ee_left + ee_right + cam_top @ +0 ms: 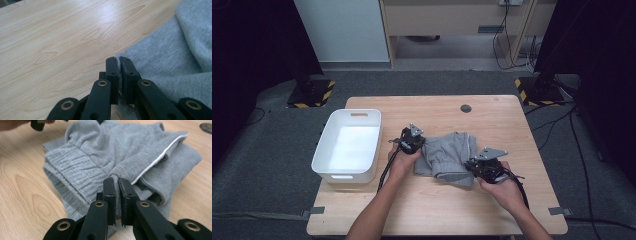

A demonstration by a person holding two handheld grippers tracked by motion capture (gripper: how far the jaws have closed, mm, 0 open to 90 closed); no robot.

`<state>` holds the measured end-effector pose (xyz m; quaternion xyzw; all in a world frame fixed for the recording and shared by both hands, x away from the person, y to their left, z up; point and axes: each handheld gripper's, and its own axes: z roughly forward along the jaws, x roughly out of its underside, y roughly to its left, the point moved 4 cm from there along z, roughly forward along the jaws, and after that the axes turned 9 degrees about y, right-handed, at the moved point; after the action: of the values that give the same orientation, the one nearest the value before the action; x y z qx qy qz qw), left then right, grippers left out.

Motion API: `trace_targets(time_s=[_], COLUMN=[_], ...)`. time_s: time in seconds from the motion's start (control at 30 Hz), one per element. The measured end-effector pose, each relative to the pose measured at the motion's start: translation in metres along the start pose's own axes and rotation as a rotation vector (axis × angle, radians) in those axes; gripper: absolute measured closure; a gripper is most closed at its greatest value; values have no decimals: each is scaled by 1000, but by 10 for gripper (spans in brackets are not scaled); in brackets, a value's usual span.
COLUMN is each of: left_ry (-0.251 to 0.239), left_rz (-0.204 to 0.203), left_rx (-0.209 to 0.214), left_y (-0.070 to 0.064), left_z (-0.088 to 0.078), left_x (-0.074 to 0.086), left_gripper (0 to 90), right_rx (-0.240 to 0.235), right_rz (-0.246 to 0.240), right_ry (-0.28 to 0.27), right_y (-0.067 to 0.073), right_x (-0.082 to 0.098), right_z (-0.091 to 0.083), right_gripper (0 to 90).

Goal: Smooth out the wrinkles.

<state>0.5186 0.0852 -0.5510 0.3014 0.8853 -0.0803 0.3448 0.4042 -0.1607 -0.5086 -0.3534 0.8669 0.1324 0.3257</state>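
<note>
A grey folded garment (451, 155) with a ribbed waistband and a white side stripe lies in the middle of the wooden table (492, 115). My left gripper (421, 146) is at the garment's left edge, its jaws shut on a fold of the grey cloth (160, 62), which shows pinched between the pads (111, 67). My right gripper (470, 166) is at the garment's near right corner, shut on the grey fabric (112, 152) close to the ribbed waistband (75, 175) and the white stripe (160, 157).
A white plastic bin (348, 145) stands at the table's left side, close to my left hand. A small dark round disc (466, 108) sits near the table's far edge. Bare wood lies in front of and to the right of the garment.
</note>
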Motion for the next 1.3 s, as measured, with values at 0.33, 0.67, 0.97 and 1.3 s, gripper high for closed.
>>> trace_targets(time_s=[0.33,0.67,0.97,1.3], left_ry=[8,-23,-132,-159], left_rz=[-3,57,-53,3], left_rx=[-5,-1,65,162], left_y=[3,-7,-10,-45], left_z=[2,-1,-38,-53], left_x=[3,2,-3,9], left_gripper=[857,742,492,432], right_rx=[-6,-45,16,92], right_rz=[-6,18,90,175], right_ry=[31,30,-66,-15], right_y=[0,-1,-22,-47], right_x=[10,16,-11,-28], right_z=[-2,7,-4,22], right_gripper=[853,709,519,546])
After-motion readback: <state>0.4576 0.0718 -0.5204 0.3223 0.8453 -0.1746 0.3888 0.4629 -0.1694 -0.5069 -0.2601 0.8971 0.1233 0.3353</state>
